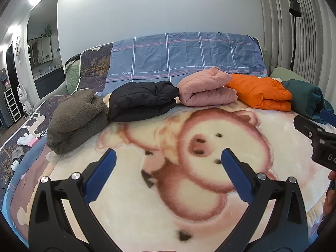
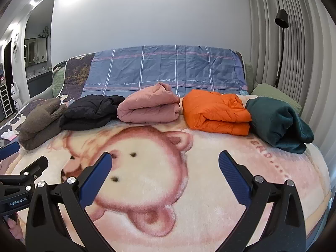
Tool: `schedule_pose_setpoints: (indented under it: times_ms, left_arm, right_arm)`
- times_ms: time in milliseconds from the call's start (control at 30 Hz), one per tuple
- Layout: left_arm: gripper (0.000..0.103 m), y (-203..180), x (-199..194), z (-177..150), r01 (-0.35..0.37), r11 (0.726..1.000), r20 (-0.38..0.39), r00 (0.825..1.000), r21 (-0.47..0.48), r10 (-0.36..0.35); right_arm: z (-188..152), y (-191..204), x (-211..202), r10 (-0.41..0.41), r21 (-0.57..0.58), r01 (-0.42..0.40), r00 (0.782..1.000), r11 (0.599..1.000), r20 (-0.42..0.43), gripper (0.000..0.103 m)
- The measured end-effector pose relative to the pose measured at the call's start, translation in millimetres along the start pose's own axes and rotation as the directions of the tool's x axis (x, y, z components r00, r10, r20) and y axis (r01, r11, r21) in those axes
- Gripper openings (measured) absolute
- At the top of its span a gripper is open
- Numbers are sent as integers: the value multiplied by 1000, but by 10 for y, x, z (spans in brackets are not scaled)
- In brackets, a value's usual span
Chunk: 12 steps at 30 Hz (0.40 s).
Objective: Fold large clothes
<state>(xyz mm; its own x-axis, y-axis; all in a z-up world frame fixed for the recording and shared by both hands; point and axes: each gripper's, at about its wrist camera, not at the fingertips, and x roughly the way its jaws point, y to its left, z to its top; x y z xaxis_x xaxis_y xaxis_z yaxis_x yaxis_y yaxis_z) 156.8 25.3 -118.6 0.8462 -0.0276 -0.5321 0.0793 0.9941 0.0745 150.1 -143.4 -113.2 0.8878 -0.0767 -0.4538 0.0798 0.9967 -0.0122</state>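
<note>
- Currently the left gripper (image 1: 168, 159) and right gripper (image 2: 164, 162) hover, jaws spread, holding nothing.
- Ahead of both lie five folded jackets (image 2: 216, 113), bulky, soft, probably slippery; pinch hems.

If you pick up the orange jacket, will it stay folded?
Probably not. The orange jacket looks puffy and quilted, so it is likely light and floppy, and its folds would likely spring open. Its shiny fabric may also slip in a gripper.

Five folded garments (image 2: 151, 107) in row across blanket (image 2: 189, 189), sheet (image 2: 163, 67) behind.
</note>
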Motion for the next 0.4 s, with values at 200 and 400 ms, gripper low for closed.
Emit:
schedule_pose_setpoints:
  times_ms: [200,400]
  left_arm:
    - [101,11,22,42,9,1000,-3,1000,-10,-9]
    - [101,-12,27,26,19,1000,-5,1000,6,-19]
  right_arm:
    - [13,28,48,-10,-5,10,1000,1000,-6,101]
    - [6,63,79,-30,-12,30,1000,999,-10,101]
